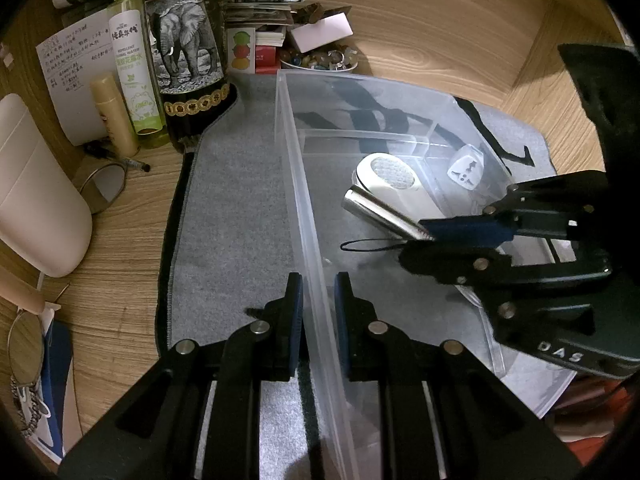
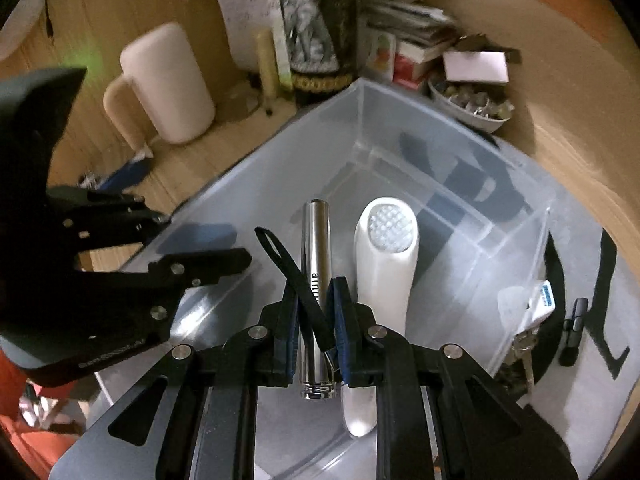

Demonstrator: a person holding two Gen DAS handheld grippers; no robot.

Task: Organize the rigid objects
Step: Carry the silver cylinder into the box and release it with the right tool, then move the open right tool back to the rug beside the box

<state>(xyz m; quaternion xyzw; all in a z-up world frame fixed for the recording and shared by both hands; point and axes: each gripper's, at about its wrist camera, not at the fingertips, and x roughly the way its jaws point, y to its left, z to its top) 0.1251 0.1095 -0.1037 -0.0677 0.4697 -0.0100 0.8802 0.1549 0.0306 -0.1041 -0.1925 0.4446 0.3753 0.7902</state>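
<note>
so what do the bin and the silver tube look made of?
Bin: translucent frosted plastic, apparently; the grey mat shows through its walls. Silver tube: looks like polished metal, with mirror-like highlights and a threaded end, though chrome-coated plastic can't be ruled out.

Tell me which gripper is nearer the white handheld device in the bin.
Right. The right gripper, clamping a silver flashlight, is inside the bin right beside the white device. The left gripper pinches the bin's wall, farther away.

hidden: silver tube [image 2: 316, 280] mid-length behind right jaws | blurred: elephant bottle [image 2: 310, 36], 12 o'clock | cut off: glasses [image 1: 26, 344], 8 o'clock edge | unreadable: handwritten note [image 1: 76, 64]
</note>
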